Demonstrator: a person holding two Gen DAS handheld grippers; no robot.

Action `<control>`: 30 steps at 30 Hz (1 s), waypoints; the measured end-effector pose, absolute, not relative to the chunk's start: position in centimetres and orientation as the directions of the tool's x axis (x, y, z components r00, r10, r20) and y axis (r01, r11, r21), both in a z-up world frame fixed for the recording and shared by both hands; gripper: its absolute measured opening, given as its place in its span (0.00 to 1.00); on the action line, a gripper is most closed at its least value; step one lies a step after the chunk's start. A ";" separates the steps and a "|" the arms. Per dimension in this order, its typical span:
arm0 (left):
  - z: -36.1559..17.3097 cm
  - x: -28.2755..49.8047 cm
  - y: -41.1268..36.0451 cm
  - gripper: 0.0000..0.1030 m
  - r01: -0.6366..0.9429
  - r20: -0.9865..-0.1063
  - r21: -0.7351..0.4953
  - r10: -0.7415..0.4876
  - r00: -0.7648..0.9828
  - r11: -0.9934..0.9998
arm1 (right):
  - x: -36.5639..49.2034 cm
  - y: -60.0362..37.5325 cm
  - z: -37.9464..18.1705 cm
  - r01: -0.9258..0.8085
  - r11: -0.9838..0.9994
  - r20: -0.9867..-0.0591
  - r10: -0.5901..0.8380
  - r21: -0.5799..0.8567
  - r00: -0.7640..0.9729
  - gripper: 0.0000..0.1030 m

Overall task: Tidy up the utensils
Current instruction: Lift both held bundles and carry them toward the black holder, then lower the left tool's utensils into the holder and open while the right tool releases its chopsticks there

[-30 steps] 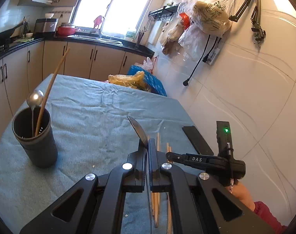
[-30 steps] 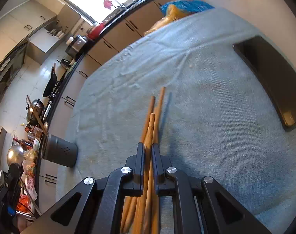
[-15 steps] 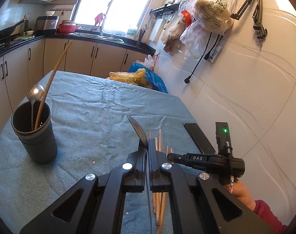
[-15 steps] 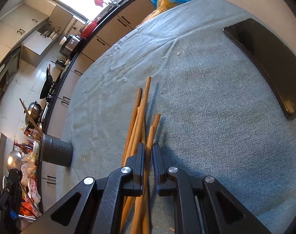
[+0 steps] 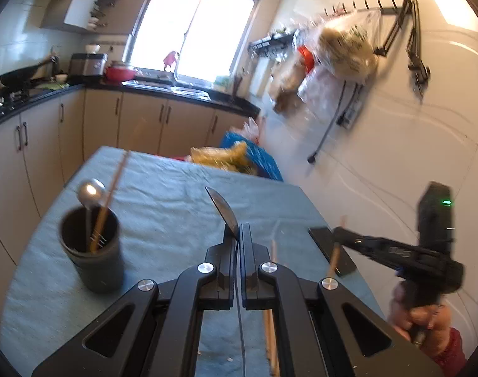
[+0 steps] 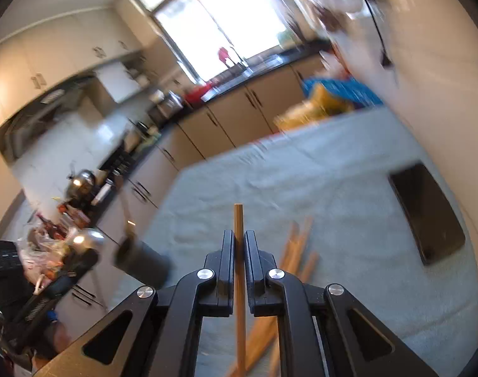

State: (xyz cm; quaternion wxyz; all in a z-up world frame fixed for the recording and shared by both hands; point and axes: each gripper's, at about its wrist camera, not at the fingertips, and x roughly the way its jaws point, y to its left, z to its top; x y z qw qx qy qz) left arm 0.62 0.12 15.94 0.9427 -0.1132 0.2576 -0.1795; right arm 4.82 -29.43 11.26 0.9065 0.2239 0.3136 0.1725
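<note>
My left gripper (image 5: 239, 231) is shut on a metal spoon (image 5: 225, 212), whose bowl sticks up ahead of the fingertips. To its left stands a dark grey utensil cup (image 5: 92, 254) holding a spoon (image 5: 91, 190) and a wooden chopstick (image 5: 113, 188). My right gripper (image 6: 238, 238) is shut on one wooden chopstick (image 6: 239, 267), lifted above the blue-grey tablecloth (image 6: 349, 194). Several more chopsticks (image 6: 294, 251) lie on the cloth below it. In the left wrist view the right gripper (image 5: 341, 237) hangs at the right, held by a hand (image 5: 423, 317).
A black phone (image 6: 427, 213) lies on the cloth near the tiled wall on the right. Yellow and blue bags (image 5: 239, 158) sit at the table's far end. Kitchen cabinets and a counter run along the left and back. Plastic bags hang on the wall (image 5: 342, 53).
My right gripper has risen from the pile with one chopstick in it and tilted up toward the room. The left gripper with the spoon has lifted slightly.
</note>
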 end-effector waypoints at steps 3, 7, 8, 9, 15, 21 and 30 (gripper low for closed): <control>17.1 0.9 2.1 0.02 0.252 -0.419 -0.296 -0.362 0.833 0.921 | 4.3 -27.8 13.9 -0.234 0.818 -0.420 0.488 0.525 0.765 0.07; 18.3 2.0 5.1 0.02 0.200 -0.399 -0.278 -0.302 0.866 0.940 | 4.4 -24.6 16.8 -0.300 0.799 -0.362 0.525 0.521 0.770 0.07; 18.5 2.3 5.9 0.02 0.186 -0.392 -0.276 -0.287 0.874 0.943 | 4.5 -23.6 17.6 -0.317 0.798 -0.350 0.532 0.513 0.771 0.07; 18.7 2.6 6.7 0.02 0.172 -0.388 -0.273 -0.272 0.881 0.947 | 4.6 -23.0 18.1 -0.331 0.797 -0.340 0.537 0.506 0.772 0.07; 19.2 5.3 10.8 0.02 0.096 -0.367 -0.285 -0.201 0.908 0.954 | 6.1 -18.9 22.1 -0.391 0.785 -0.283 0.561 0.480 0.778 0.07; 18.9 8.3 13.3 0.02 0.043 -0.340 -0.307 -0.152 0.928 0.951 | 8.0 -15.5 25.1 -0.437 0.782 -0.244 0.575 0.445 0.781 0.07; 15.8 11.7 13.7 0.02 0.017 -0.361 -0.313 -0.135 0.923 0.949 | 10.6 -10.9 24.1 -0.462 0.790 -0.273 0.585 0.402 0.764 0.07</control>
